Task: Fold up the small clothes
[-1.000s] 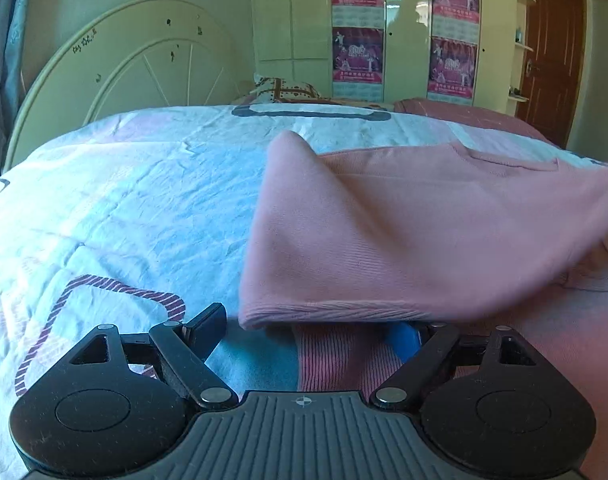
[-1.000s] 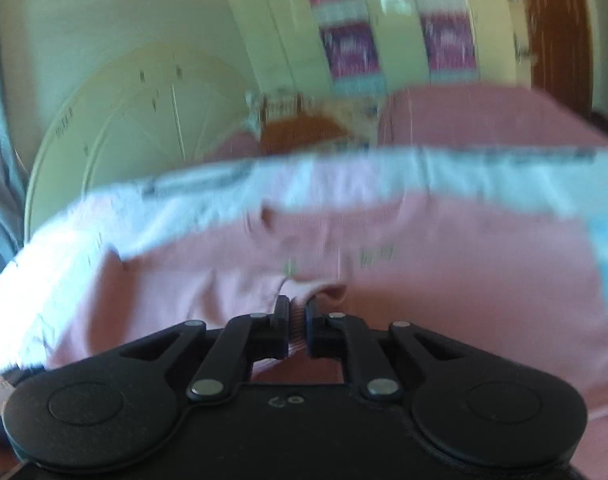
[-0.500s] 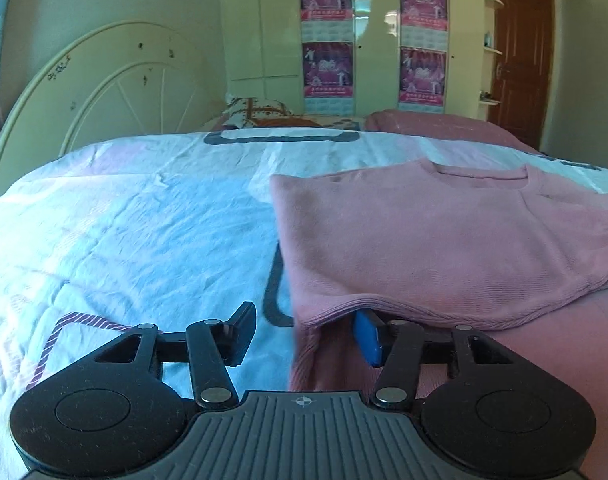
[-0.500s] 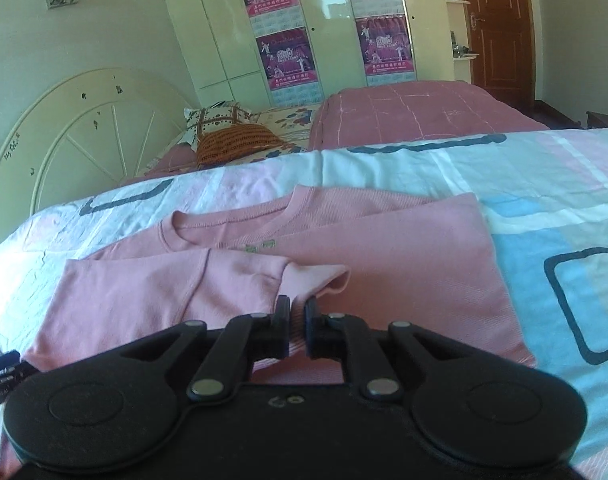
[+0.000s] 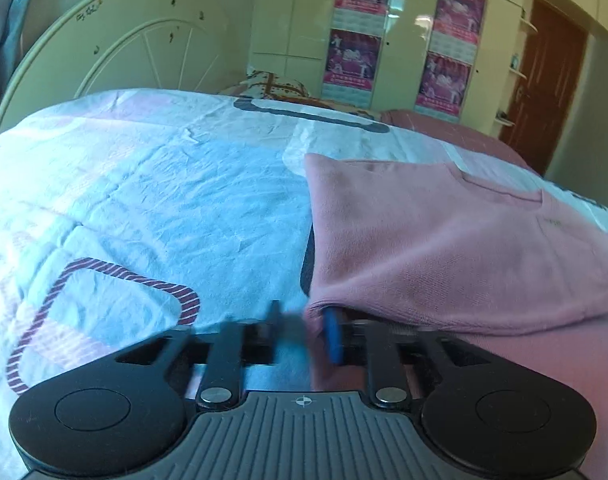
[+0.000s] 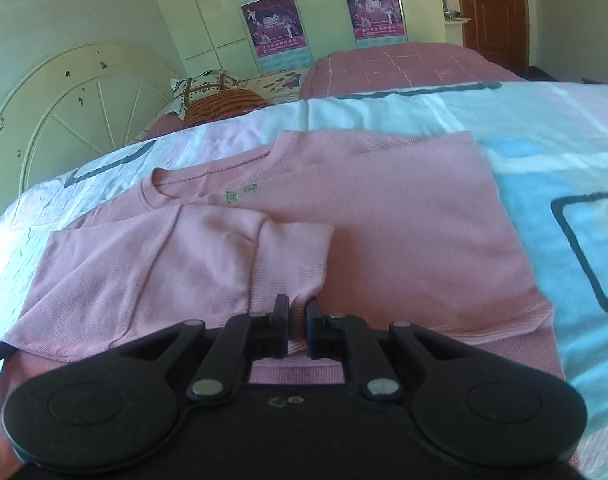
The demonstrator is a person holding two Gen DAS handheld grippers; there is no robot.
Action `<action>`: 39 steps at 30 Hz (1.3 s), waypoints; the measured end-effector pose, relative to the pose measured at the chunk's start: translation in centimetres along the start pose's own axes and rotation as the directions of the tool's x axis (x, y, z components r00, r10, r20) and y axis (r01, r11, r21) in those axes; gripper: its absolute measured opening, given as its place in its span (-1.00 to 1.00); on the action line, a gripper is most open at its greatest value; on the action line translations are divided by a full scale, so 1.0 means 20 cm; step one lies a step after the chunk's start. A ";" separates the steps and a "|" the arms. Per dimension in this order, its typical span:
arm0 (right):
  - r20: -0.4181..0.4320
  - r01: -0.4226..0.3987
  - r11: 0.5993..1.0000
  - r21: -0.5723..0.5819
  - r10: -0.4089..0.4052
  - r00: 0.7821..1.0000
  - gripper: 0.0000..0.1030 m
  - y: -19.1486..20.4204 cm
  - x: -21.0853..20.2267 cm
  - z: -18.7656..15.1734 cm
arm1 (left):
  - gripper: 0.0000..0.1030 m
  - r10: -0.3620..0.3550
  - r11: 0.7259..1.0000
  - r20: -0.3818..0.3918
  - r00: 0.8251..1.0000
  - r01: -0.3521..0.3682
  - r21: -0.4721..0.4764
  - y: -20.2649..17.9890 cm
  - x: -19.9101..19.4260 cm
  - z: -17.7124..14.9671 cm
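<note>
Pink sweater (image 6: 383,220) lies on the bed (image 5: 144,200); one side is folded inward. Right gripper (image 6: 296,312) is clamped on the sleeve cuff (image 6: 292,256). Left gripper (image 5: 304,330) is closing around the folded edge (image 5: 315,308) between its fingers. Remaining folds appear outstanding.

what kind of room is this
A bedroom, most likely: a bed with a patterned cover and rounded headboard, pillows at its head, and wardrobe doors along the far wall.
</note>
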State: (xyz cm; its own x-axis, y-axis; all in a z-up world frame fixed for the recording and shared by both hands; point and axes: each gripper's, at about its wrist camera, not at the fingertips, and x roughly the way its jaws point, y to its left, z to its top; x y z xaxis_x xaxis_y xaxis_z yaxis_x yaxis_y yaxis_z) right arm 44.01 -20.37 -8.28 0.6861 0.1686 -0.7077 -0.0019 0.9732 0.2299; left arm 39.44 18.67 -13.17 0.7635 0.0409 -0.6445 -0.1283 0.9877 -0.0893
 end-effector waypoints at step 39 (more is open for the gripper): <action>0.148 0.055 0.982 -0.180 -0.028 0.989 -0.36 0.13 0.14 0.22 | 0.38 -0.071 0.993 0.109 0.992 0.060 0.104 -0.24 0.28 0.36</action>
State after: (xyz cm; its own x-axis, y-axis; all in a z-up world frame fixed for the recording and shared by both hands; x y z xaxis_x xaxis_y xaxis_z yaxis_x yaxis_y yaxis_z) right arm 49.05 -18.07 -6.73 0.7862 0.1163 -0.6069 -0.0951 0.9932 0.0671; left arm 48.95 15.17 -10.85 0.8351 -0.0131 -0.5500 -0.0158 0.9987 -0.0477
